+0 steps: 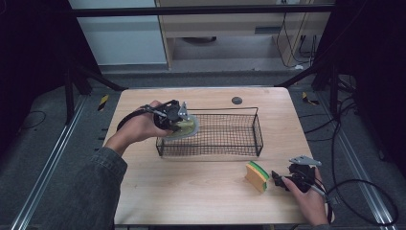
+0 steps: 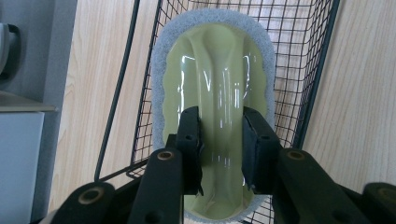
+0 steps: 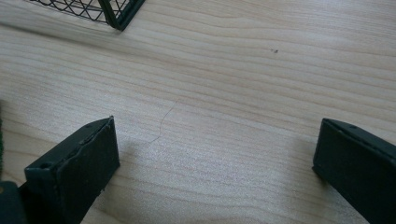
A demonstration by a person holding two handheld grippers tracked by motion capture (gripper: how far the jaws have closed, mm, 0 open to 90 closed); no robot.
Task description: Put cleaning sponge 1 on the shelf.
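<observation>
A pale yellow-green scrubber (image 1: 187, 126) with a grey-white pad rim hangs over the left end of the black wire basket (image 1: 259, 132). My left gripper (image 1: 176, 119) is shut on it. In the left gripper view, the gripper (image 2: 222, 149) pinches the scrubber's (image 2: 210, 60) raised glossy ridge, with the basket's mesh (image 2: 317, 70) underneath. A yellow sponge with a green top (image 1: 257, 176) lies on the table's front right. My right gripper (image 1: 279, 178) sits just right of it, low over the wood. In its own view the right gripper (image 3: 217, 140) stands open, with bare wood between the jaws.
The wooden table (image 1: 191, 191) has a small dark round disc (image 1: 237, 100) near its far edge. A corner of the basket (image 3: 114, 11) lies beyond the right gripper. Cables (image 1: 364, 191) trail on the floor at the right.
</observation>
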